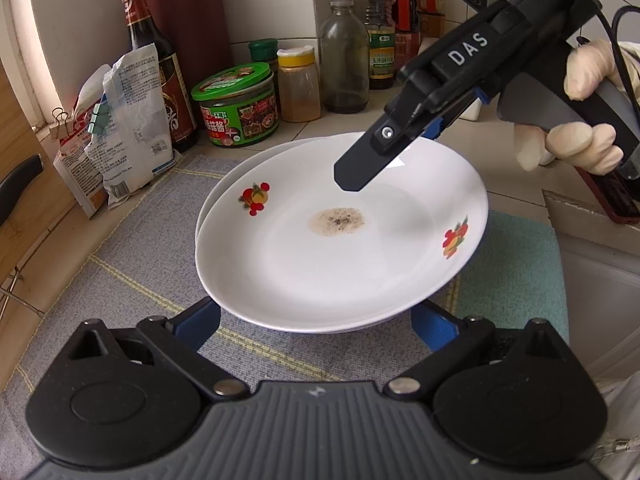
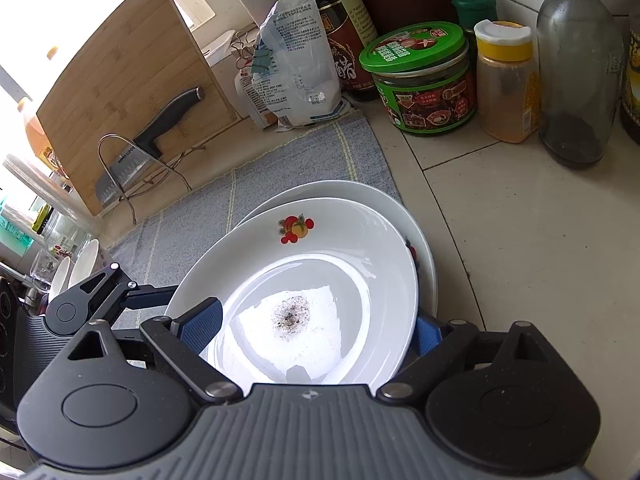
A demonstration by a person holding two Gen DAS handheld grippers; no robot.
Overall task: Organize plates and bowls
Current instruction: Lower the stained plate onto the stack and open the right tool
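I see a white top plate [image 1: 340, 248] with red-orange fruit motifs at 10 and 3 o'clock and a brown speckled centre stain [image 1: 337, 222]. Mat [image 1: 132, 248]: grey-blue, yellow-lined. Jar [image 1: 237, 104] at 11 o'clock: green lid.

Lower plate [image 1: 224, 184] mostly covered by the upper plate [image 1: 320, 248]; only a rim crescent is seen. Left gripper [image 1: 316, 320] fingertips are hidden beneath the plates. Right gripper [image 2: 316, 328] pads partly hidden by the upper plate. Knife block [image 1: 188, 20] is cut off by the top edge. Bottle labels too small to be read.
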